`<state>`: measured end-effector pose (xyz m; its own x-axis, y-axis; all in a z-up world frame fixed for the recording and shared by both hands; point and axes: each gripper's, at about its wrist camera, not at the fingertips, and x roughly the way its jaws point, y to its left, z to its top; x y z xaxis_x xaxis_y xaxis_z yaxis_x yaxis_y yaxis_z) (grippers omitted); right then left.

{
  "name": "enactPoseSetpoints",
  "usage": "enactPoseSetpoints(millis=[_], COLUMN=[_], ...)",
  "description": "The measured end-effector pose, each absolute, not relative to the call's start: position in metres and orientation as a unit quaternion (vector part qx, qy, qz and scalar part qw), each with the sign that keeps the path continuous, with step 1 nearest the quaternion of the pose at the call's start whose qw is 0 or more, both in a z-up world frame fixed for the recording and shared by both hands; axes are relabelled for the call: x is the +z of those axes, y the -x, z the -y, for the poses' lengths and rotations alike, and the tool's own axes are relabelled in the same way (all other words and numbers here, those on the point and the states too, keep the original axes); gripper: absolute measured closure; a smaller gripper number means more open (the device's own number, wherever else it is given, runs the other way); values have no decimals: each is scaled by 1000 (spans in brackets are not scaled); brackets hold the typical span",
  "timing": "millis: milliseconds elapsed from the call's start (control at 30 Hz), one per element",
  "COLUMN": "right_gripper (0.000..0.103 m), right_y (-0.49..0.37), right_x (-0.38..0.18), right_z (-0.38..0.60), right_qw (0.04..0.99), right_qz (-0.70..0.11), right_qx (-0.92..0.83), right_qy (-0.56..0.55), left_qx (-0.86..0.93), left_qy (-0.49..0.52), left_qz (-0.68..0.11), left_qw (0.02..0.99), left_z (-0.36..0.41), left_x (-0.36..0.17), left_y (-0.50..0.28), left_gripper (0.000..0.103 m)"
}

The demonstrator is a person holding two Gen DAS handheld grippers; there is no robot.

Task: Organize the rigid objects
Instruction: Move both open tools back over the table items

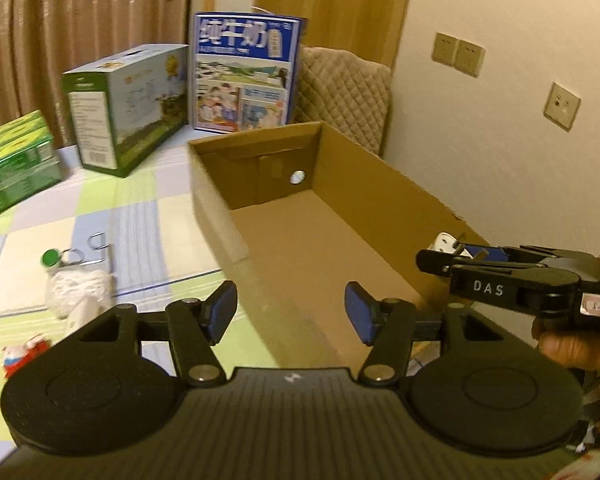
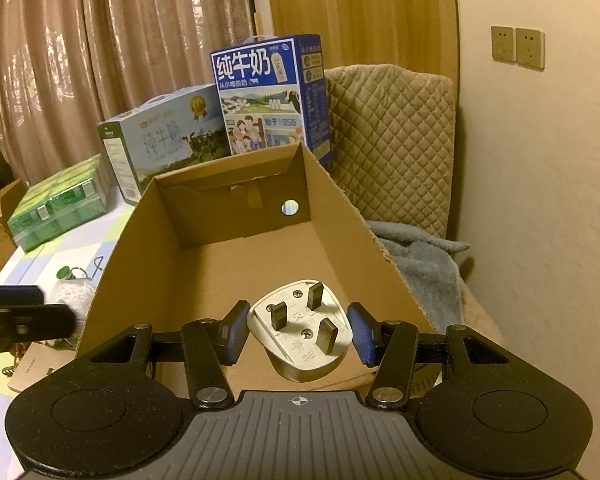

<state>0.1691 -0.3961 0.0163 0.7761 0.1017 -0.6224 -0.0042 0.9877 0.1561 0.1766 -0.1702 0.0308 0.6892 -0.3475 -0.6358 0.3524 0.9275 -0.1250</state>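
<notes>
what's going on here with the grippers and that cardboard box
A person is tidying small items off a table into an open cardboard box, holding a gripper in each hand. The right gripper is shut on a white three-pin plug adapter and holds it over the near end of the box, which looks empty inside. The left gripper is open with nothing between its fingers, hovering at the box's near edge. A green-capped item with keyrings and a white mesh-wrapped thing lie on the checked tablecloth.

Left wrist view: angled down, close behind its fingers, facing the open brown cardboard box [image 1: 296, 236]. Right wrist view: same tilt, over the box's [image 2: 228, 264] near end. Shared: box, blue milk carton [image 1: 246, 74].
</notes>
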Motion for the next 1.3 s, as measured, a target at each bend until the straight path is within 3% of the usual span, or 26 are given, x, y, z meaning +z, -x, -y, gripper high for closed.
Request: enactPoseSetpoints(millis=[367,733,1300], right_gripper=[53,45,44], right_y=[-176,-137,-62], right_x=[17,56,52], right_z=[385,376,268], right_qw=[938,950,933], right_qz=[-337,-293,-327], right_qx=[39,32,128], right_qy=[-76,-101,-83], left_qx=[-165,-128,-13], left_qy=[24,40,53], left_qz=[-355,-359,-359], left_qw=[920,924,932], left_z=[136,91,-25], left_x=[28,28,25], left_y=[-160,-130,-68], left_gripper=[48,48,46])
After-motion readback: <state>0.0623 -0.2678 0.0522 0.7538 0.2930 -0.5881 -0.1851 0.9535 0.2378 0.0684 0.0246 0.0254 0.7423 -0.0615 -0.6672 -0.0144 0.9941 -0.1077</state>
